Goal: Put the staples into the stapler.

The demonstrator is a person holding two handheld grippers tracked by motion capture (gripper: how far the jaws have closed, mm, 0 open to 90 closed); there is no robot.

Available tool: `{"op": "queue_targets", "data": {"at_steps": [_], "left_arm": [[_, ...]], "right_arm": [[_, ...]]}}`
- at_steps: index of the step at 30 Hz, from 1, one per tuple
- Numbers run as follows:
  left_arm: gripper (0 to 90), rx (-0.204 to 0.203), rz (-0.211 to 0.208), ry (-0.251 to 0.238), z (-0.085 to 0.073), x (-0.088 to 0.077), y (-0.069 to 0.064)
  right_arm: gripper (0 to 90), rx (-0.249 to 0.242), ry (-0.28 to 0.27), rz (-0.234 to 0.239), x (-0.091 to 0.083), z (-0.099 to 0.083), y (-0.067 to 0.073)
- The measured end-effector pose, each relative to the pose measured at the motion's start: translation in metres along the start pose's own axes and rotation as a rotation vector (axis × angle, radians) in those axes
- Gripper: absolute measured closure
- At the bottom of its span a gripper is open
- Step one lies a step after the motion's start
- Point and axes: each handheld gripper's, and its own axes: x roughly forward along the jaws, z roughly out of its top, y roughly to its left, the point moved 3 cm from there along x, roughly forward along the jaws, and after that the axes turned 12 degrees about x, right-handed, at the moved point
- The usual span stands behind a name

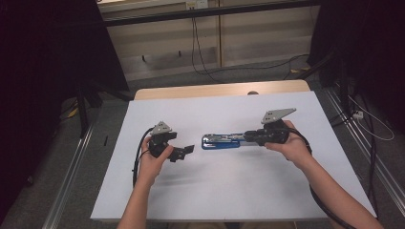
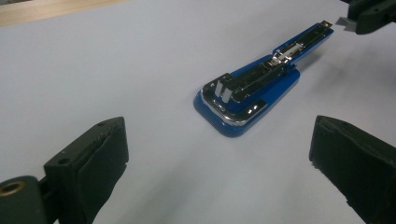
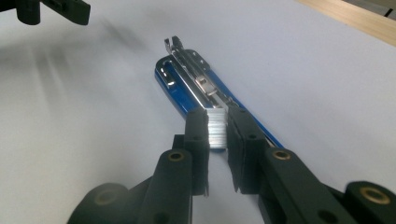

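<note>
A blue stapler lies flat on the white table top, swung open so its metal staple channel faces up. My right gripper is shut on a short silver strip of staples, held just above the rear half of the stapler. The left gripper view has that strip at its top right, beyond the stapler. My left gripper stands open a little to the left of the stapler's front end, pointing at it, with nothing between its jaws. In the high view, the left gripper and right gripper face each other.
A wooden table edge shows beyond the white sheet. Metal rails run along both sides of the table on the floor. Cables lie on the floor at the right. Dark curtains hang at both sides.
</note>
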Motion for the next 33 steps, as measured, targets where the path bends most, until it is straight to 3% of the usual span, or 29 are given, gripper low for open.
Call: {"op": "queue_targets", "data": {"at_steps": [13, 33], "left_arm": [[4.6, -0.005, 0.01, 0.0, -0.007, -0.011, -0.001], [4.6, -0.013, 0.004, 0.007, -0.014, -0.016, -0.003]], "right_arm": [[79.3, -0.075, 0.006, 0.057, 0.016, 0.025, 0.004], [79.2, -0.119, 0.027, 0.137, 0.036, 0.04, 0.003]]}}
